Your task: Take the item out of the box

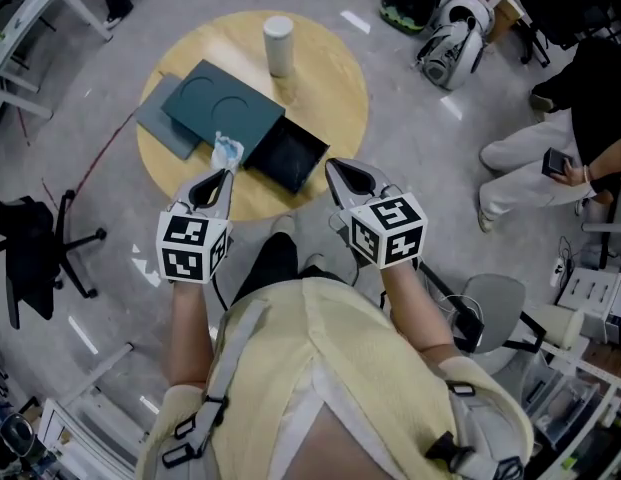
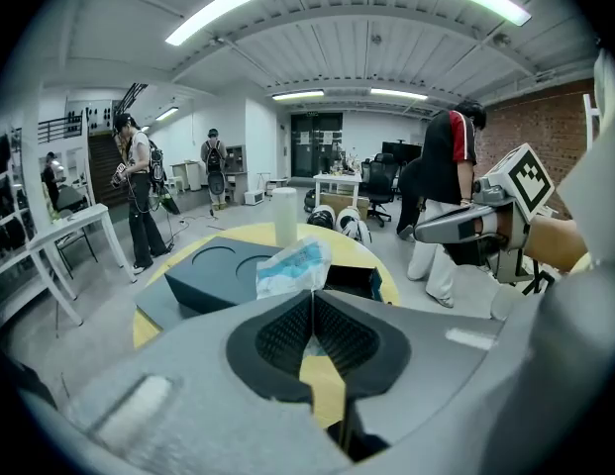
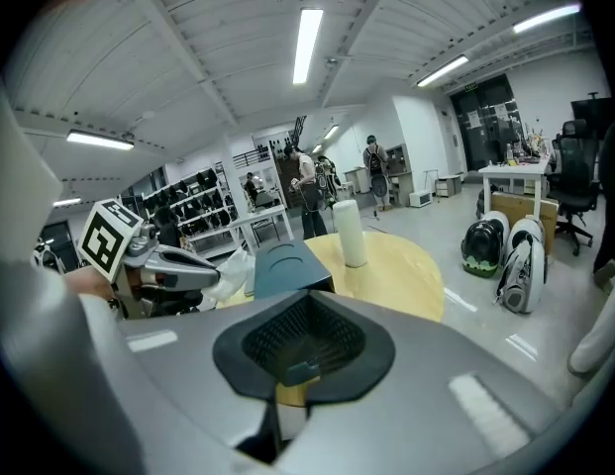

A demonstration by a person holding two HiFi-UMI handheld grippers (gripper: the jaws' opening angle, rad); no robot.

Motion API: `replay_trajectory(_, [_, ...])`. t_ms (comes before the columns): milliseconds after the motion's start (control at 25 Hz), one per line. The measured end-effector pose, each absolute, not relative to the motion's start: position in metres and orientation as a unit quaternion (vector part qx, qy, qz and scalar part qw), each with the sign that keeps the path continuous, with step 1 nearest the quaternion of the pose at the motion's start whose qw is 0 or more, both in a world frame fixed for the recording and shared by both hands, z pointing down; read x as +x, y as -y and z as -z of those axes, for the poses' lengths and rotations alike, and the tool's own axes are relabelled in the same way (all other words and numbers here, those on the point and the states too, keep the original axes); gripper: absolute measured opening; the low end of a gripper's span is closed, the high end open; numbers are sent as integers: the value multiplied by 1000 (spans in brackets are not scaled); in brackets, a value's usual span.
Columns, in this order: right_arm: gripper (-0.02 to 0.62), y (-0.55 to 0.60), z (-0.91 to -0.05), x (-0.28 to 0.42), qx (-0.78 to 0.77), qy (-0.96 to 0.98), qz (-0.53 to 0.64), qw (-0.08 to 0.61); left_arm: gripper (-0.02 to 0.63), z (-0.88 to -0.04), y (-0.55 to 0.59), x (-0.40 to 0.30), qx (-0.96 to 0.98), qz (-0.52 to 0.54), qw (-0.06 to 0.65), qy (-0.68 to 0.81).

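A dark teal box (image 1: 222, 108) lies on the round yellow table (image 1: 335, 83), and its black tray (image 1: 288, 156) is slid out toward me. My left gripper (image 1: 226, 171) hovers at the table's near edge, just left of the tray, shut on a crinkled white-and-blue plastic packet (image 1: 227, 150). In the left gripper view the packet (image 2: 292, 265) sticks up from between the closed jaws of the left gripper (image 2: 312, 300). My right gripper (image 1: 333, 166) hangs off the table's near edge to the right of the tray, and in its own view the right gripper (image 3: 305, 305) is shut with nothing in it.
A white cylinder (image 1: 278, 44) stands at the table's far side. A flat grey panel (image 1: 165, 128) lies under the box's left end. A black office chair (image 1: 35, 253) is at the left, a seated person (image 1: 560, 158) at the right, and helmets (image 1: 450, 28) lie on the floor.
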State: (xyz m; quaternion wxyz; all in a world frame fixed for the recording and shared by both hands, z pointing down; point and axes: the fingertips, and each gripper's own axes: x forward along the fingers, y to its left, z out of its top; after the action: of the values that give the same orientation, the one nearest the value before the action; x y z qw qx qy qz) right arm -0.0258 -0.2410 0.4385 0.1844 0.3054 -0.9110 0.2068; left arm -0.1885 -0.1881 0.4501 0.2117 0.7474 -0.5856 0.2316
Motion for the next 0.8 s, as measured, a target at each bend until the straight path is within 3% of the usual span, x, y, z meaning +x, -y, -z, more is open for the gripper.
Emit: replay_trajectory(800, [2, 246, -435, -31, 310, 910, -211, 178, 12, -441, 198, -190, 753, -227, 201, 584])
